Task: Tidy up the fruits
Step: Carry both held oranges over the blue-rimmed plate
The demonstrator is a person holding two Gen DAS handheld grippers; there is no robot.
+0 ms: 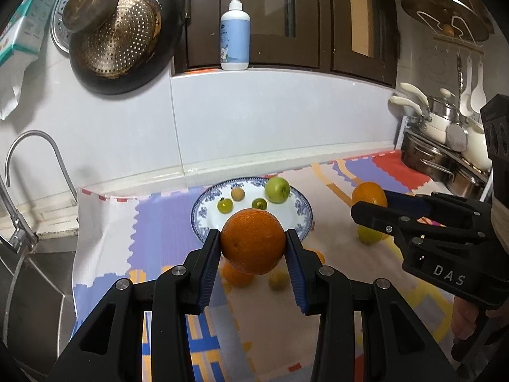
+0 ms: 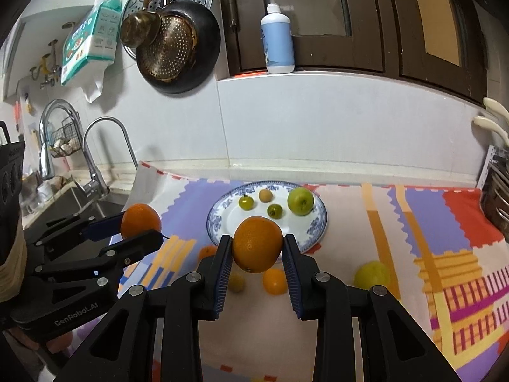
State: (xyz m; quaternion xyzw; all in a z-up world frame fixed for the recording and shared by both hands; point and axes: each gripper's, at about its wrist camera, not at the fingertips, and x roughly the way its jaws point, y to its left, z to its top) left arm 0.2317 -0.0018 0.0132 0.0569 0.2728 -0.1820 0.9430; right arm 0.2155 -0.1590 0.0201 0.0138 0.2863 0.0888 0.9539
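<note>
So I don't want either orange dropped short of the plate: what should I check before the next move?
1. Left tool shut on its orange: ok.
2. Right tool shut on its orange: ok.
3. Bare space on plate for two oranges beside the green apple and three small fruits: ok, front part free.
4. Tools apart from each other: ok.
5. Oranges above the plate: cannot tell.
6. Loose fruit on the mat left to collect: not ok.

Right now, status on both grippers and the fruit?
Left gripper shut on orange. Right gripper shut on second orange. Both held above plate. Four small fruits already plated; path open.
</note>
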